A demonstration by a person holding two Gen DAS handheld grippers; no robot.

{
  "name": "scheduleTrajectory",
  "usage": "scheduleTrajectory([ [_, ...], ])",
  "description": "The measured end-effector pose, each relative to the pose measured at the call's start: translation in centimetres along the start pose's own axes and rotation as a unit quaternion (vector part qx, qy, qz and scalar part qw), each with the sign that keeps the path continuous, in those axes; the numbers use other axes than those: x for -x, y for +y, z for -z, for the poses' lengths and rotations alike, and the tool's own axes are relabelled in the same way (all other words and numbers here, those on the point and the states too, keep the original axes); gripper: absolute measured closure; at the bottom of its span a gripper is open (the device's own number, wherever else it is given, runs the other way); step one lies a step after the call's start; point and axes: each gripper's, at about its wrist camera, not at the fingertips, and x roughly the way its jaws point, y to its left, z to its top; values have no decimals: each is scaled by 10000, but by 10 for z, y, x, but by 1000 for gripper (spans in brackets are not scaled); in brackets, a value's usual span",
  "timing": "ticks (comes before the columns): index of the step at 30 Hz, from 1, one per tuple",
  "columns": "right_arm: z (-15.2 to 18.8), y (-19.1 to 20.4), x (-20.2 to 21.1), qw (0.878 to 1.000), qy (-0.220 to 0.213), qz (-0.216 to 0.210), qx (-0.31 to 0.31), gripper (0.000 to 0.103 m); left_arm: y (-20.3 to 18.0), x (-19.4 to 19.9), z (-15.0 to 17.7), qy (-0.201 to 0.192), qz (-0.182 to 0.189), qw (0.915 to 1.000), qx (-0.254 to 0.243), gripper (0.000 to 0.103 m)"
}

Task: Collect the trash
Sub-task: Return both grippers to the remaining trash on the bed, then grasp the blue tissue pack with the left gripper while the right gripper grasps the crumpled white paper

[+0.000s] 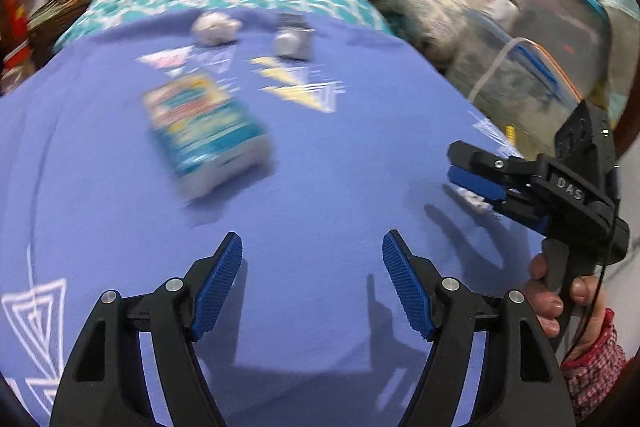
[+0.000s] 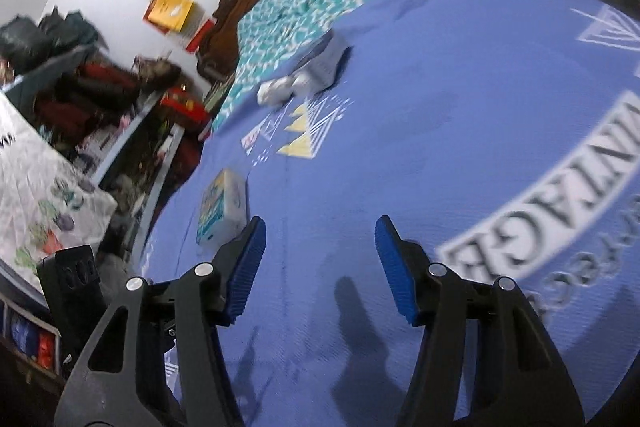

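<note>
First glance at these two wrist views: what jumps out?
The blue-violet printed cloth fills both views, spread over a bed. On it lies a teal and white carton, left of centre in the left wrist view; beyond it, near the cloth's far edge, sit a crumpled white paper ball and a small silvery piece. Both grippers, left gripper and right gripper, stand open and empty.

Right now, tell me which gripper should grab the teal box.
Left, probably. The left gripper is open and the teal box lies just ahead of it. The right gripper, also empty, faces past the box.
</note>
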Motion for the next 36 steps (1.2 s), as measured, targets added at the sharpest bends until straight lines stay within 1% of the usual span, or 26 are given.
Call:
scheduleTrajectory([
  [2,2,6,-10,9999,64,49,133,44,14,0,5,5,-61,9998,171,34],
  [5,1,5,-19,9996,158,150,177,45,26,5,8,-106,30,9994,338,34],
  [7,0,3,-16,9998,72,138,142,44,26,4,8,-86,95,9991,410,34],
  [10,-1,-2,-17,9999,97,79,-32,44,25,3,7,-99,190,9989,418,34],
  [13,-1,-4,-17,9999,83,46,-89,45,23,3,9,-84,176,9991,386,34],
  [16,-2,-1,-19,9999,96,57,-57,44,22,6,9,-141,143,9990,396,29],
  [18,-2,-1,-19,9999,95,47,-62,44,24,6,8,-163,139,9988,447,28],
  [20,-1,0,-19,9999,88,36,-72,44,28,6,8,-162,164,9983,536,28],
  [22,-1,0,-19,9999,87,23,-75,44,35,7,7,-152,203,9974,677,26],
  [23,-1,0,-19,9999,85,17,-79,44,40,7,6,-147,238,9964,805,23],
  [25,-1,-1,-18,9999,79,2,-88,44,51,9,5,-150,335,9939,1038,22],
  [28,-1,-2,-17,9999,71,-16,-97,44,66,13,-6,-190,351,9900,1356,21],
  [30,-1,-2,-17,9999,70,-32,-103,44,71,13,-18,-217,294,9886,1462,19],
  [32,-1,-3,-16,9999,63,-54,-114,44,71,12,-32,-265,218,9883,1485,16],
  [33,-1,-3,-16,9999,59,-69,-121,44,69,9,-40,-275,133,9888,1461,12],
  [34,-1,-4,-15,9999,52,-90,-133,44,67,5,-48,-267,45,9893,1435,9],
  [36,-1,-5,-14,9998,40,-112,-149,44,58,-9,-66,-164,-129,9908,1337,9],
])
